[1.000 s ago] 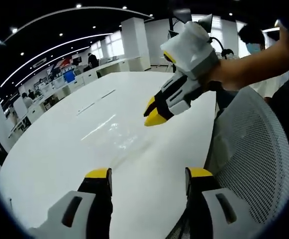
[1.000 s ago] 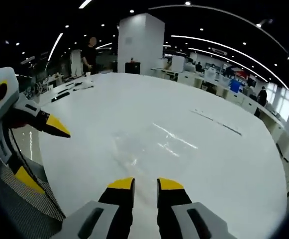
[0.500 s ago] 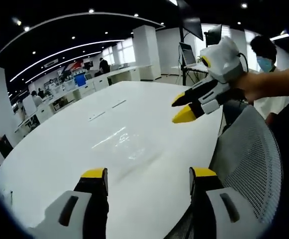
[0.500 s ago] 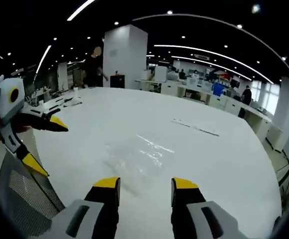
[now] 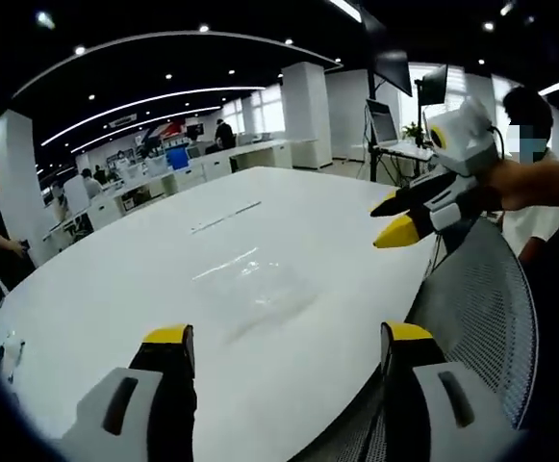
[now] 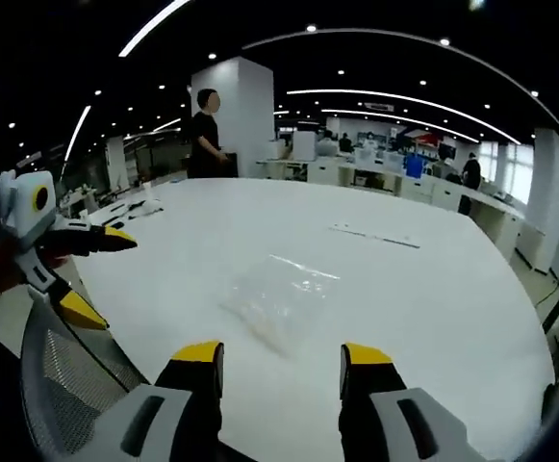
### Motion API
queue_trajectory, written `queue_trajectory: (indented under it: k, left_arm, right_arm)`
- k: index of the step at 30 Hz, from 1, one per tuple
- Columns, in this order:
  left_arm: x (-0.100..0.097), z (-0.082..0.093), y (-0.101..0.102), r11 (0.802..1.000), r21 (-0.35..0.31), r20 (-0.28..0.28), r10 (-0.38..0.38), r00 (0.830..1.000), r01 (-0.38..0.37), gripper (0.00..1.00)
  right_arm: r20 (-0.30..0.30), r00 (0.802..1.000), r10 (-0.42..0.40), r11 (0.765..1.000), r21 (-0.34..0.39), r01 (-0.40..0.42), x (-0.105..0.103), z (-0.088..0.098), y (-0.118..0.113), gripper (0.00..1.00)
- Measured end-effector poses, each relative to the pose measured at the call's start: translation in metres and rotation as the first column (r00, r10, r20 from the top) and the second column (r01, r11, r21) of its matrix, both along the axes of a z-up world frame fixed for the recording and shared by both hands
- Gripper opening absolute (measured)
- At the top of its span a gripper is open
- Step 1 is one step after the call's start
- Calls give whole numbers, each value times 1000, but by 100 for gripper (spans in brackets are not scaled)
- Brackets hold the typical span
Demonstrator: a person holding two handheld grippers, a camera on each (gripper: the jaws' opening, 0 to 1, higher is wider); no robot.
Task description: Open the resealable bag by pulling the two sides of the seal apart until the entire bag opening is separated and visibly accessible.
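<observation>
Lying flat on the broad white counter (image 5: 115, 289), our clear plastic resealable bag (image 5: 257, 289) sits untouched, its seal closed as far as we can tell. We hold the left tool (image 5: 284, 342) and the right tool (image 6: 282, 354) short of it, both with jaws spread and grasping nothing. A grey mesh chair back (image 5: 476, 318) stands at the counter's near edge. A person in black (image 6: 207, 135) stands beyond the far side.

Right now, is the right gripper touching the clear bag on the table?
Apart. In the right gripper view, the right gripper hangs open, with bare white table showing between its yellow tips and the clear bag lying flat beyond them.
</observation>
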State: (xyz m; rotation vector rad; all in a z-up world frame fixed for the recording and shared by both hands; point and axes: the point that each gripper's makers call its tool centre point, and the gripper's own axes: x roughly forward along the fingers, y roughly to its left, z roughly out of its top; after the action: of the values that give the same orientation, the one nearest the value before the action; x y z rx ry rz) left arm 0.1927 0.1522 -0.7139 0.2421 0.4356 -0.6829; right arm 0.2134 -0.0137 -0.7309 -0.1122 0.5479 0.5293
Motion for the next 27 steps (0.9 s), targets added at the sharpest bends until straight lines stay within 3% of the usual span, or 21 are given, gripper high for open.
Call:
queue_trajectory:
  k: [5, 8, 10, 15, 18, 27]
  left_arm:
    - [-3, 2, 2, 1000, -16, 7, 20, 1000, -20, 89]
    - [-2, 2, 9, 999, 2, 26, 49, 998, -49, 96]
    - [-3, 3, 12, 998, -16, 23, 66, 998, -66, 99]
    - [-6, 0, 19, 994, -47, 4, 101, 995, -100, 99]
    - [-9, -6, 19, 994, -52, -20, 95, 995, -95, 99]
    - [-17, -15, 13, 996, -69, -48, 52, 997, -56, 99]
  right_arm:
    - [-4, 1000, -21, 999, 48, 22, -9, 2, 0, 52]
    - [-17, 1000, -23, 997, 69, 24, -14, 1, 3, 72]
    - [-14, 999, -29, 996, 80, 30, -18, 2, 5, 78]
    - [-27, 999, -41, 993, 110, 44, -24, 2, 8, 84]
    - [-81, 993, -83, 985, 145, 94, -29, -5, 7, 85]
    - [-106, 990, -88, 987, 124, 102, -37, -22, 9, 86]
